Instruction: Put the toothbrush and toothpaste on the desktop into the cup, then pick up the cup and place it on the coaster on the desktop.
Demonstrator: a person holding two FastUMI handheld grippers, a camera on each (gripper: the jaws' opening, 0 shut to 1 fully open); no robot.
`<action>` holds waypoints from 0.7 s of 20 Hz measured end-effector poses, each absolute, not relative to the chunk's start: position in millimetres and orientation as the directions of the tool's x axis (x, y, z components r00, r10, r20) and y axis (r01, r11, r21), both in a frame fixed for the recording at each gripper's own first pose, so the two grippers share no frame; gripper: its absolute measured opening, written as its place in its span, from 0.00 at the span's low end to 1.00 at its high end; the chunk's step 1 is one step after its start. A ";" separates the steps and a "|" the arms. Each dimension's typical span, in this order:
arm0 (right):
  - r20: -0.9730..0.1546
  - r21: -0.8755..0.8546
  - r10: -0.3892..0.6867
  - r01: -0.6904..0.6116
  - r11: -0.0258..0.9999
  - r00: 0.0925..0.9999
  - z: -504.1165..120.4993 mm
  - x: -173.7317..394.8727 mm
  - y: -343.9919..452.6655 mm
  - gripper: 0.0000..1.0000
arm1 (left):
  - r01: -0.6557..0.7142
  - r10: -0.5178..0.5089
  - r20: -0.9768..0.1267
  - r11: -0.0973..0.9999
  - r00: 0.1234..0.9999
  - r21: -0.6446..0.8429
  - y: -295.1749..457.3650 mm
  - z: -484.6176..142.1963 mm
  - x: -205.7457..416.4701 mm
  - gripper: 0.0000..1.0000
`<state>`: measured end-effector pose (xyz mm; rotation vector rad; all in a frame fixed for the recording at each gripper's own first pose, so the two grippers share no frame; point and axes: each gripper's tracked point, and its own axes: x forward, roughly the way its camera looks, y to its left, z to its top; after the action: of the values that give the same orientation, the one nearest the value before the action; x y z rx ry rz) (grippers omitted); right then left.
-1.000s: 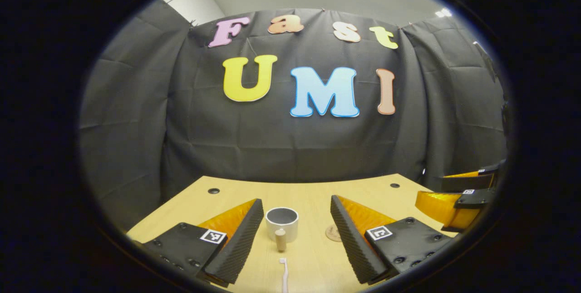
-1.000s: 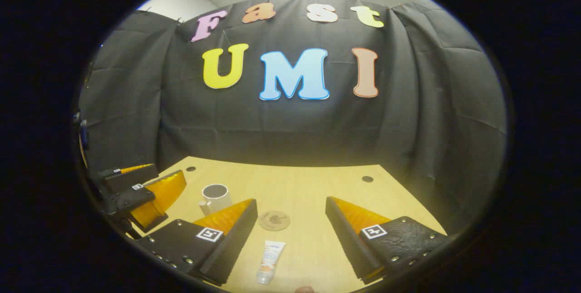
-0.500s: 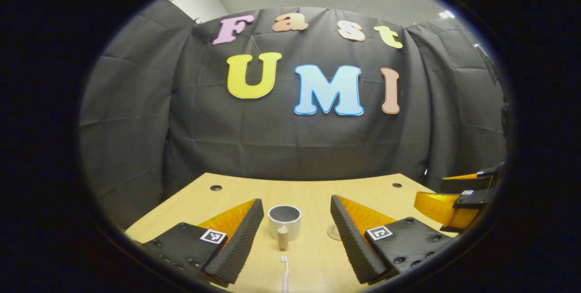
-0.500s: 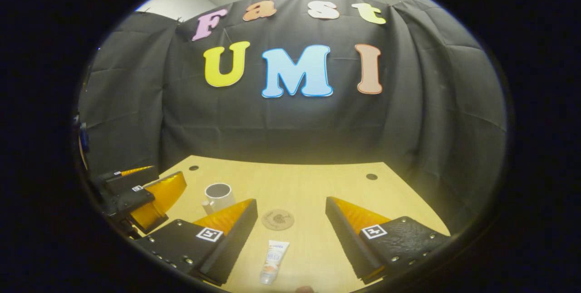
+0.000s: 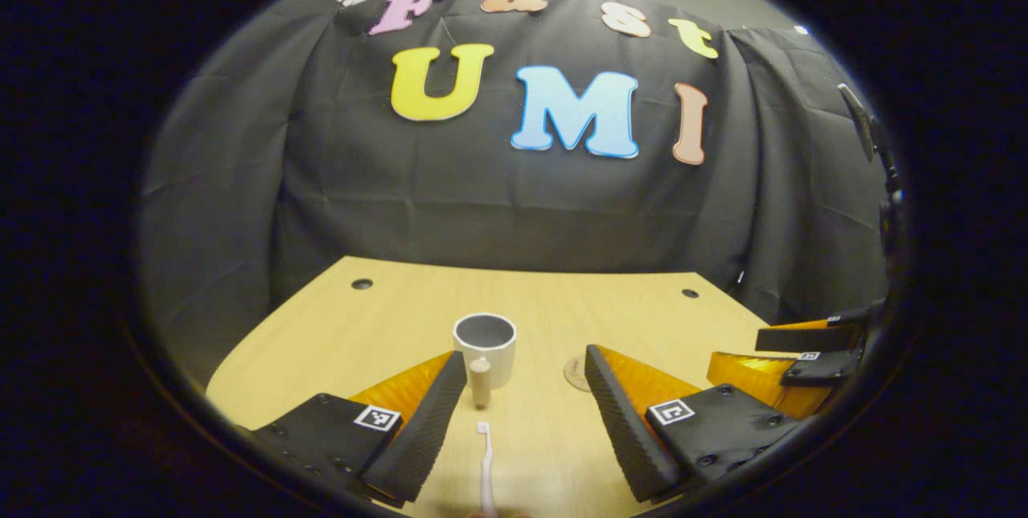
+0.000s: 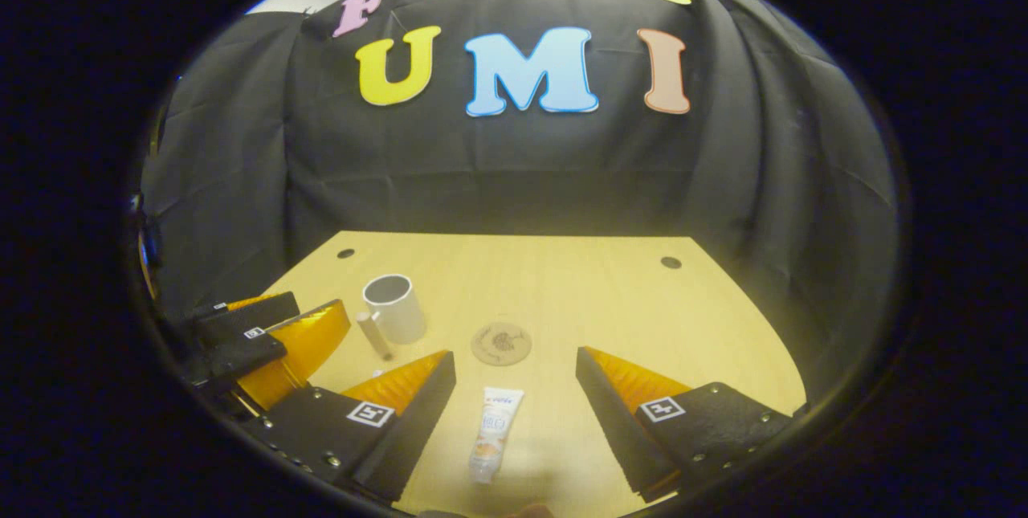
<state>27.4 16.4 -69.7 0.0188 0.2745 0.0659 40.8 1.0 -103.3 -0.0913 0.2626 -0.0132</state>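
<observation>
A white cup [image 5: 485, 347] with a wooden handle stands on the wooden desktop [image 5: 361, 341], ahead of my open left gripper [image 5: 526, 422]. A white toothbrush [image 5: 485, 462] lies lengthwise between that gripper's fingers, head toward the cup. A round brown coaster [image 5: 576, 373] peeks out by the right finger. In the right gripper view the toothpaste tube [image 6: 495, 434] lies between the fingers of my open right gripper [image 6: 514, 413], cap toward me. Past it sits the coaster [image 6: 501, 343], and the cup [image 6: 393, 307] is to its left. The left gripper [image 6: 265, 341] hovers at far left.
Black cloth closes off the back and both sides of the desktop. Two dark round holes [image 6: 671, 263] mark its far corners. The other gripper [image 5: 795, 357] hangs at the right edge of the left gripper view. Bare wood [image 6: 642, 317] stretches right of the coaster.
Both grippers have tilted downward and risen a little, so more desktop shows. Cup, toothbrush, toothpaste and coaster lie where they were. Both stay open.
</observation>
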 end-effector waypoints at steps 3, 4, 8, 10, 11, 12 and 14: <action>-0.342 0.038 0.076 -0.067 0.997 0.937 -87.7 30.5 18.5 0.95 | -0.026 -0.015 -0.362 0.994 0.932 -0.108 9.6 -137.1 41.8 1.00; -0.362 0.042 0.081 -0.070 0.997 0.929 -93.1 31.7 19.3 0.95 | -0.034 -0.014 -0.392 0.993 0.920 -0.116 12.0 -146.3 43.9 1.00; -0.437 0.063 0.104 -0.084 0.994 0.893 -113.7 33.7 24.2 0.95 | -0.075 -0.009 -0.500 0.986 0.866 -0.147 15.9 -179.4 42.4 0.97; -0.468 0.078 0.119 -0.093 0.993 0.876 -122.4 33.5 27.4 0.95 | -0.092 -0.006 -0.543 0.984 0.839 -0.153 15.9 -190.3 41.9 0.97; -0.481 0.084 0.125 -0.096 0.992 0.868 -125.5 32.9 28.5 0.95 | -0.097 -0.007 -0.560 0.983 0.828 -0.154 16.6 -194.8 42.4 0.96; -0.495 0.088 0.130 -0.100 0.991 0.859 -129.0 33.3 29.9 0.95 | -0.101 -0.005 -0.578 0.983 0.816 -0.152 16.8 -200.0 42.0 0.96; -0.524 0.098 0.142 -0.106 0.990 0.840 -136.1 33.3 32.3 0.95 | -0.105 -0.005 -0.625 0.985 0.780 -0.139 16.9 -213.2 41.4 0.97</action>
<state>33.3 32.3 -136.1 0.0660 0.5590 0.1309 41.4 16.9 -213.2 -0.1703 0.6743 0.0544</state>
